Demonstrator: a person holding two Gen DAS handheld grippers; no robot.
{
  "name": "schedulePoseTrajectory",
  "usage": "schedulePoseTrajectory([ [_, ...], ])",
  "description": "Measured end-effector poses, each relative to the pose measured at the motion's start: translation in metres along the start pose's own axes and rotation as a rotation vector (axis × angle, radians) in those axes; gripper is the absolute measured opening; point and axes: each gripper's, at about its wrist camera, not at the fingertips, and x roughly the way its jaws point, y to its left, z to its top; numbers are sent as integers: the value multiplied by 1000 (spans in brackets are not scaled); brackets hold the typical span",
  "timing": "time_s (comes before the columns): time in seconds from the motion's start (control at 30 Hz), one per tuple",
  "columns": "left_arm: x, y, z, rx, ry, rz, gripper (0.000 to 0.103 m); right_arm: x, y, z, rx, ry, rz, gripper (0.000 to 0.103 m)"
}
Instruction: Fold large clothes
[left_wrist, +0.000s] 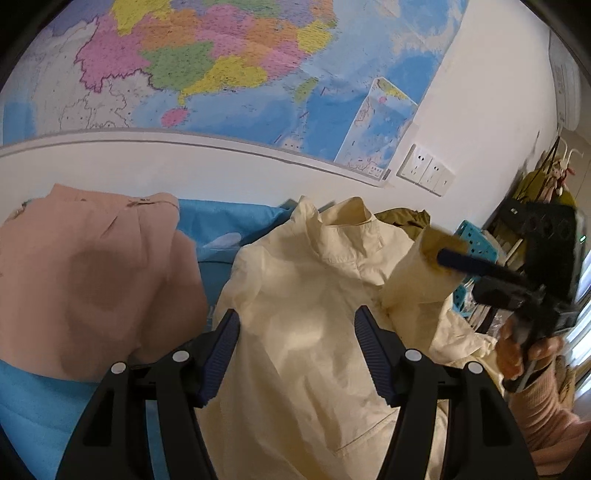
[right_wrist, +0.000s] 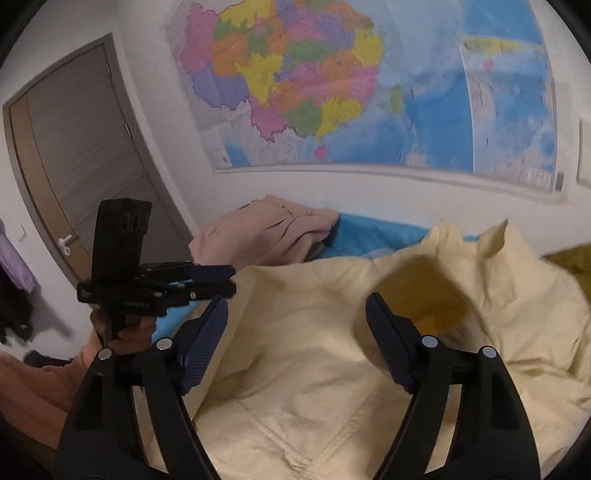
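Note:
A cream jacket (left_wrist: 295, 266) (right_wrist: 295, 376) lies spread on the blue bed sheet (left_wrist: 229, 221), collar toward the wall. My left gripper (left_wrist: 296, 314) hovers open over its chest, with nothing between the pads; in the right wrist view it (right_wrist: 233, 280) shows side-on at the jacket's left edge. My right gripper (right_wrist: 297, 299) stands wide open over the jacket. The raised, blurred sleeve cuff (right_wrist: 424, 295) sits just behind its right finger (right_wrist: 388, 332). In the left wrist view the right gripper (left_wrist: 461, 273) has one fingertip at that cuff (left_wrist: 417, 269); no pad presses on cloth.
A pink garment (left_wrist: 92, 288) (right_wrist: 266, 229) lies folded at the left by the wall. An olive garment (left_wrist: 402, 218) sits behind the jacket. A teal basket (left_wrist: 476, 243) stands at the right. Wall sockets (left_wrist: 424, 170) and a map hang above. A door (right_wrist: 74, 166) is at far left.

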Motion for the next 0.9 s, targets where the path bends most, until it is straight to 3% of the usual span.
schedulePoseTrajectory([
  [0.1,2,1,1,4,12,-3,62,-16,-26,-9,121,-36,109,79],
  [0.2,6,-6,4,33,19,4,62,-55,-49,-20,202,-119,128,82],
  [0.27,10,-11,7,47,22,0,62,-78,-60,-25,248,-178,208,83],
  [0.33,17,-20,12,62,26,-9,62,-92,-67,-25,277,-226,193,83],
  [0.43,27,-37,14,91,35,-36,62,-77,-62,-18,284,-186,203,83],
  [0.53,35,-62,12,152,51,-71,63,-45,-50,-3,264,-101,234,75],
  [0.6,41,-80,7,195,68,-98,64,-40,-42,12,241,-107,234,78],
  [0.7,55,-96,-2,228,124,-129,66,-48,-38,22,226,-120,313,81],
  [0.8,73,-98,-6,232,175,-108,66,-75,-38,21,157,-171,169,87],
  [0.9,85,-89,-7,208,196,-68,66,-94,-69,4,179,-165,-132,93],
])
